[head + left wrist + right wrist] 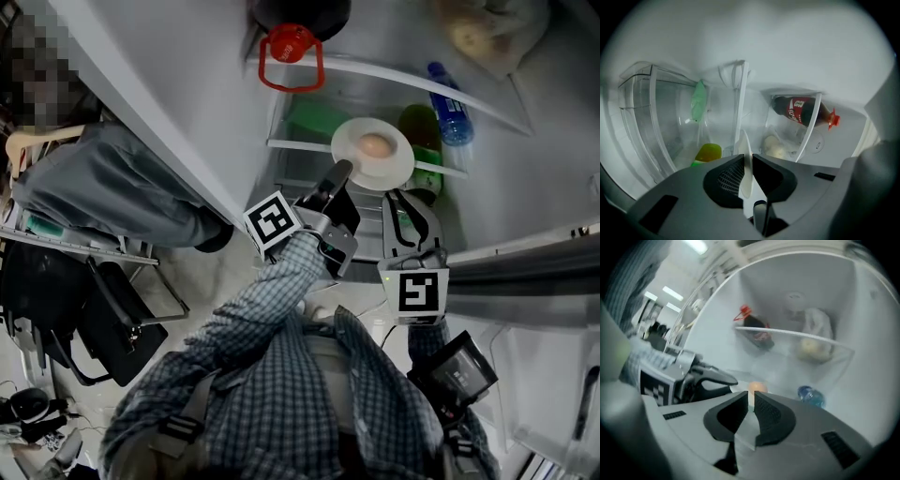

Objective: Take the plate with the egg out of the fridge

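A white plate (354, 133) with a brown egg (375, 145) on it is over the glass shelf (300, 145) in the open fridge. My left gripper (339, 172) is shut on the plate's near-left rim. In the left gripper view the plate's rim (746, 159) stands edge-on between the jaws of the left gripper (747, 176). My right gripper (396, 194) is shut on the plate's near-right rim. In the right gripper view the egg (757, 387) shows just past the right gripper (751, 404).
A blue water bottle (450, 108) and a green bottle (417, 127) lie right of the plate. A cola bottle (799, 110) and a food bag (478, 37) rest on the upper shelf. The fridge door (169, 112) stands open at left, with a seated person beyond it.
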The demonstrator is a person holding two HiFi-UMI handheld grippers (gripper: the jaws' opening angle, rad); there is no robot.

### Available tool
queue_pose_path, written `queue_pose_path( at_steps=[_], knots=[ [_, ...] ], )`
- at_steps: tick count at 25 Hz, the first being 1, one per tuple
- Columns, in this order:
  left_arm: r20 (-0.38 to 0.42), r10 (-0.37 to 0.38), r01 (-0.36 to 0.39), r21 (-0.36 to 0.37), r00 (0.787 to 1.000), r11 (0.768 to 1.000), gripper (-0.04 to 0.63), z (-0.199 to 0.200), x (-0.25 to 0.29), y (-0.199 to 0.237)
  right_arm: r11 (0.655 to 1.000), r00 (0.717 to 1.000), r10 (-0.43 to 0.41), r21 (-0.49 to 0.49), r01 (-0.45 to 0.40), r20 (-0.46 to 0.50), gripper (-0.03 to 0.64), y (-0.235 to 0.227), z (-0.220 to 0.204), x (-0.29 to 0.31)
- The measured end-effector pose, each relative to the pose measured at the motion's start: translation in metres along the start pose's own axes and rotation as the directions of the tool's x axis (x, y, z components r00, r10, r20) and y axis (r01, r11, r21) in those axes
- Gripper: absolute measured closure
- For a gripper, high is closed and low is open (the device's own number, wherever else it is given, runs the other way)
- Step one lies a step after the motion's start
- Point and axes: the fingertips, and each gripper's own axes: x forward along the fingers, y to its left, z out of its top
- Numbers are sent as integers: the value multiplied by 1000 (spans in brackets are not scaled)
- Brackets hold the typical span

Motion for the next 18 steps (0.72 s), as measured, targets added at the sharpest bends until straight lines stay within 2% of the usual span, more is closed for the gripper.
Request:
queue_pose_path(
  at_steps=[2,4,6,9,10,11,15,17,18],
  knots=[
    [2,-7,7,-14,1000,1000,534,0,-1,0,976,1000,3,220,-4,9,592,-8,-4,-4],
    [4,-12,12,-21,1000,1000,534,0,-1,0,908,1000,-2,418,-11,31,592,-16,-9,-6],
    [2,-15,15,-18,1000,1000,534,1,-1,1,795,997,-6,605,-43,78,592,-23,-11,-8],
    [-1,-20,20,-20,1000,1000,534,0,0,1,550,986,-12,824,-134,169,538,-34,-13,-7],
    [0,-23,23,-24,1000,999,534,0,0,1,477,982,-18,865,-156,187,528,-37,-15,-6],
    [1,-25,25,-27,1000,999,534,0,0,1,417,981,-25,893,-166,194,520,-41,-18,-4],
    [0,-31,31,-32,1000,999,534,0,-1,1,209,982,-58,964,-163,179,518,-51,-43,4],
    [0,-32,32,-32,999,999,534,0,-1,2,124,982,-71,978,-166,176,518,-54,-53,10],
    [0,-33,33,-33,999,999,534,0,-1,2,98,981,-76,981,-170,178,518,-56,-55,12]
  ],
)
